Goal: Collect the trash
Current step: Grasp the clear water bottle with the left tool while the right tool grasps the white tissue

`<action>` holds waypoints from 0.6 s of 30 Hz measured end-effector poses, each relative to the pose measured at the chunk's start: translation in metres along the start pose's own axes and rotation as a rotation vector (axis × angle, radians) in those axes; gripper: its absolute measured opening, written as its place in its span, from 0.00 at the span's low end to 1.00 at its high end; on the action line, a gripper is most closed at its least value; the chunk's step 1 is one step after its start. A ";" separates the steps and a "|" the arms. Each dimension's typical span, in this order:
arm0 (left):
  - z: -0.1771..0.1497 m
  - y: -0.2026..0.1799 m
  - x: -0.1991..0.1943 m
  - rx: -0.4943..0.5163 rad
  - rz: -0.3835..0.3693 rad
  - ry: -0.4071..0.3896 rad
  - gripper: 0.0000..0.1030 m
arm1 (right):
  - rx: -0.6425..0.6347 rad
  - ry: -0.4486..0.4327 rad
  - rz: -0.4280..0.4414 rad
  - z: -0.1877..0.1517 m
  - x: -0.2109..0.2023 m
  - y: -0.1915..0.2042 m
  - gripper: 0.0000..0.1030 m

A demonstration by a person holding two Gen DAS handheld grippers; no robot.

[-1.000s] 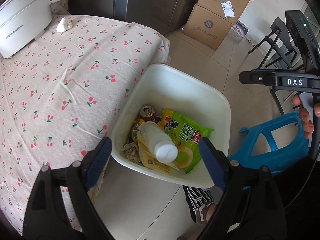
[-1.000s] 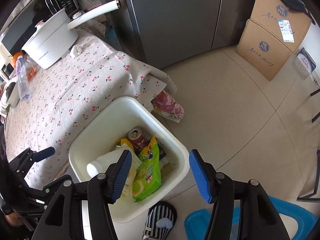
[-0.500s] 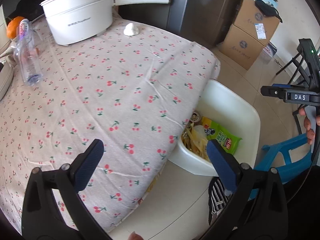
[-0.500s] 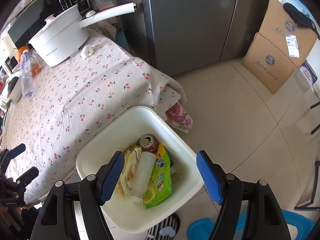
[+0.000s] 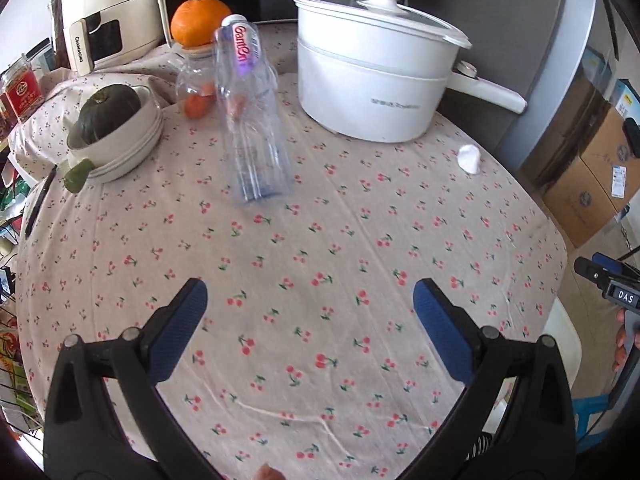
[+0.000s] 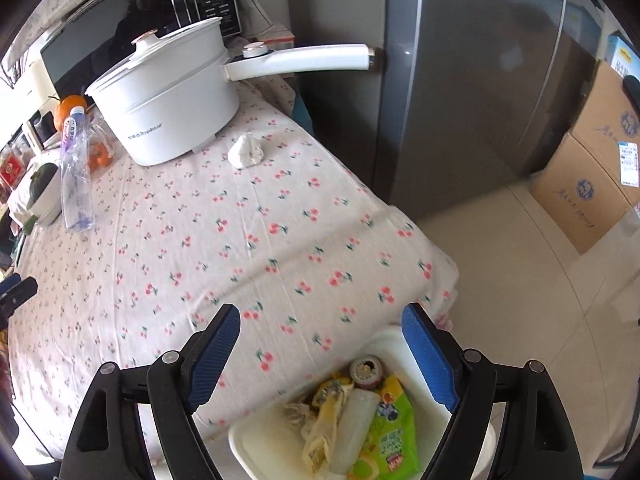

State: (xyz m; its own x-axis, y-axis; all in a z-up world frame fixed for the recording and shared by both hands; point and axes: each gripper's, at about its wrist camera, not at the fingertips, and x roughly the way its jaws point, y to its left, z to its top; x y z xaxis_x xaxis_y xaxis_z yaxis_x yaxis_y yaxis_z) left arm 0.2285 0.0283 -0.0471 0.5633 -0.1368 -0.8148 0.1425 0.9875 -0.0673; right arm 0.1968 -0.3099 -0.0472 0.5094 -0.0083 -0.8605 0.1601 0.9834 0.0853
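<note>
1. Both tongs are spread and empty: the left gripper hangs over bare cloth, the right gripper at the table edge above the bin.
2. I'd send the left to the bottle and pinch it mid-body; it looks light and tippy.
3. The bottle stands clear, empty and dented, near the pot; a white wad lies beside the pot.

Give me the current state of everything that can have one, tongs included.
left tongs: open, empty, over the tablecloth
right tongs: open, empty
plastic bottle: upright, capped, looks empty
crumpled tissue: loose on the table beside the pot
white pot: lid on
trash bin: on the floor, partly filled
soda can: in the bin
green snack bag: in the bin
</note>
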 end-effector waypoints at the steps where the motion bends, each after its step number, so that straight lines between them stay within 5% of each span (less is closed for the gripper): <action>1: 0.008 0.008 0.004 -0.020 -0.003 -0.011 0.99 | -0.008 -0.008 0.006 0.008 0.008 0.006 0.82; 12: 0.074 0.043 0.078 -0.079 -0.022 -0.091 0.99 | -0.044 -0.050 0.069 0.076 0.096 0.043 0.82; 18: 0.091 0.057 0.101 -0.161 -0.125 -0.081 0.74 | -0.041 -0.052 0.108 0.099 0.130 0.052 0.82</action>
State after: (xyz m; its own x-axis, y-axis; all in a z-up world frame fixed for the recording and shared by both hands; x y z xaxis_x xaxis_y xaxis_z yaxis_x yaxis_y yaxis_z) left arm 0.3682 0.0635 -0.0809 0.6136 -0.2581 -0.7462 0.0871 0.9614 -0.2609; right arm 0.3550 -0.2782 -0.1052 0.5649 0.0902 -0.8202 0.0677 0.9856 0.1551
